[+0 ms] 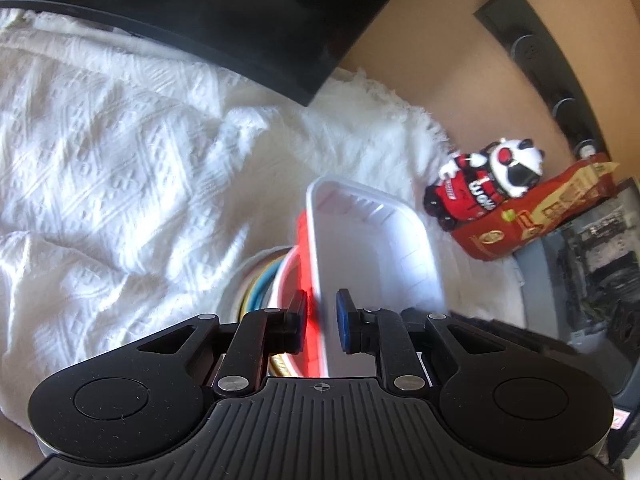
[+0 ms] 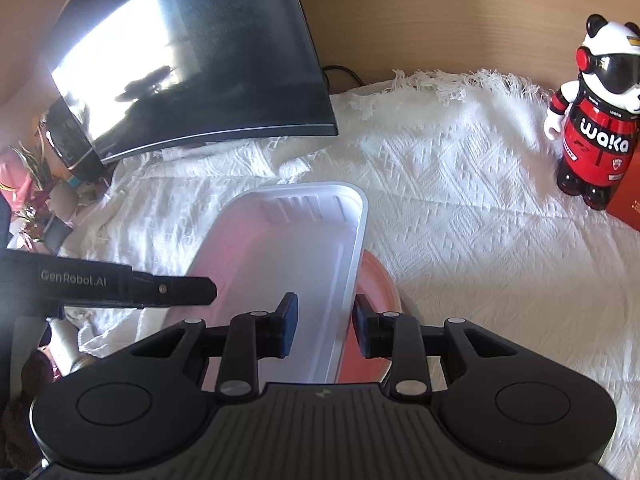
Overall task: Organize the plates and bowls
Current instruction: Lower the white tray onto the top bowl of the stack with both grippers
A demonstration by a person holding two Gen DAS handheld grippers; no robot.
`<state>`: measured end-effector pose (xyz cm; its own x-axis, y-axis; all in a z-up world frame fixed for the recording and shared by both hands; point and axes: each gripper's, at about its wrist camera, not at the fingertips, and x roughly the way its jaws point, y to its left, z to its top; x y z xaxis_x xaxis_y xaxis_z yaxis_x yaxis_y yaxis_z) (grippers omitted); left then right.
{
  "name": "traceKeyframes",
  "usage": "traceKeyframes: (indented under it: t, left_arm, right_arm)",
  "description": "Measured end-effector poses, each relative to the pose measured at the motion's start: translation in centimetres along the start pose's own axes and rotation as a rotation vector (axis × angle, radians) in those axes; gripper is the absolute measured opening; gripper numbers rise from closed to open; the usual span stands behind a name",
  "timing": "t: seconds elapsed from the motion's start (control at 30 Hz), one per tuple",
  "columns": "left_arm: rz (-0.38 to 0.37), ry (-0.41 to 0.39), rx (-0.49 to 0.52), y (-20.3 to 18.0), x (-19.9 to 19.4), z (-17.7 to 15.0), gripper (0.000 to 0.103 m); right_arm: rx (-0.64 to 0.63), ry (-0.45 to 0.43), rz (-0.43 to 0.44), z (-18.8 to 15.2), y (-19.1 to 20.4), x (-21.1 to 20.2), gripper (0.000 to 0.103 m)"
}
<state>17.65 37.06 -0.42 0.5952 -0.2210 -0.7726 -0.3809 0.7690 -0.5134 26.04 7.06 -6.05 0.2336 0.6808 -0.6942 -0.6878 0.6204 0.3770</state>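
A white rectangular tray (image 1: 372, 248) is held between both grippers, just over a red plate (image 1: 303, 236). My left gripper (image 1: 322, 320) is shut on the tray's left rim, with the red plate showing right below the pads. My right gripper (image 2: 324, 328) is shut on the right wall of the tray (image 2: 296, 248). The red plate (image 2: 378, 280) sticks out from under the tray's right side. One of the left gripper's fingers (image 2: 180, 290) reaches in at the tray's left edge. Under the red plate lies a stack of coloured plates (image 1: 256, 288), mostly hidden.
A white woven cloth (image 2: 460, 200) covers the table. A dark curved monitor (image 2: 192, 64) stands at the back left. A panda figure in red (image 2: 596, 120) stands at the right by a red box (image 1: 532, 216). Small clutter (image 2: 36, 200) sits at the left edge.
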Motion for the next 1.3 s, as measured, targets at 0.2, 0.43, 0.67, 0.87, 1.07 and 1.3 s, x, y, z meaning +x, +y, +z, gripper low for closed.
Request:
traceKeyframes:
  t: [0.2,0.43,0.67,0.87,1.07,1.3]
  left_arm:
    - [-0.001,-0.012,0.025,-1.1,-0.1,0.5,0.018]
    - [-0.005,0.026,0.035,-1.1,0.9,-0.2,0.018]
    - [0.001,0.027,0.016,-0.7,1.1,-0.5,0.018]
    - [-0.001,0.025,0.000,-0.4,1.2,-0.5,0.018]
    - [-0.017,0.018,-0.017,-0.2,0.8,-0.5,0.018]
    - [-0.024,-0.007,-0.018,-0.4,-0.5,-0.5,0.018]
  right_arm:
    - [0.005,0.001,0.010,-0.6,0.2,-1.0,0.033]
    - [0.019,0.007,0.005,-0.8,-0.3,-1.6,0.033]
    - [0.022,0.016,-0.003,-1.2,-0.4,-1.3,0.033]
    - [0.009,0.018,-0.003,-1.3,-0.1,-1.1,0.033]
    - [0.007,0.024,-0.002,-1.3,-0.2,-0.8,0.033]
    - [0.017,0.013,-0.003,-1.4,-0.5,-1.3,0.033]
